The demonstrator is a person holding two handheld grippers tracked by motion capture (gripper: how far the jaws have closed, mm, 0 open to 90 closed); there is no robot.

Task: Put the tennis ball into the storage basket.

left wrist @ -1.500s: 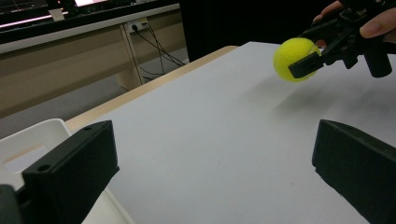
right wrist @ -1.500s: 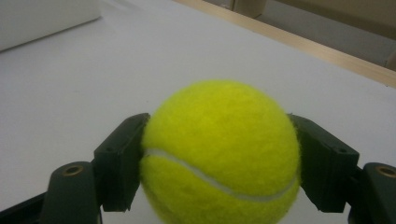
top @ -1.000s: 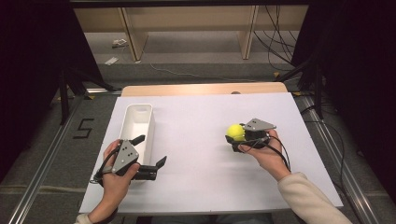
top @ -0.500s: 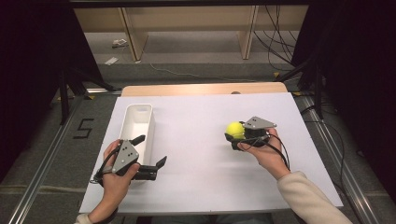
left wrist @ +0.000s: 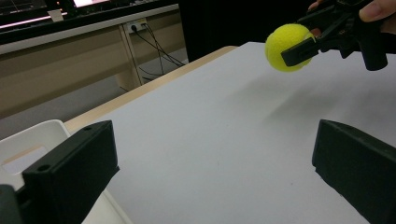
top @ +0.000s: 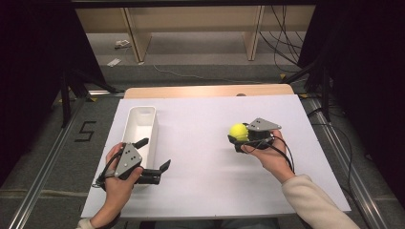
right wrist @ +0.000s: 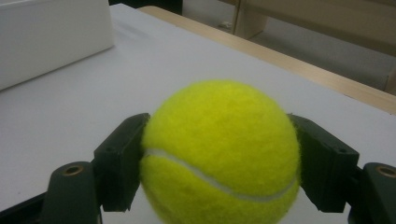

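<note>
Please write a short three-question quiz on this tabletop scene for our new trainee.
1. True or false: the right gripper is shut on the tennis ball.
2. Which gripper is next to the white bin? A. left B. right
3. What state is the left gripper in?

Key: 1. True; a black pad presses each side of the ball in the right gripper view. 2. A. 3. Open, with nothing between its jaws.
</note>
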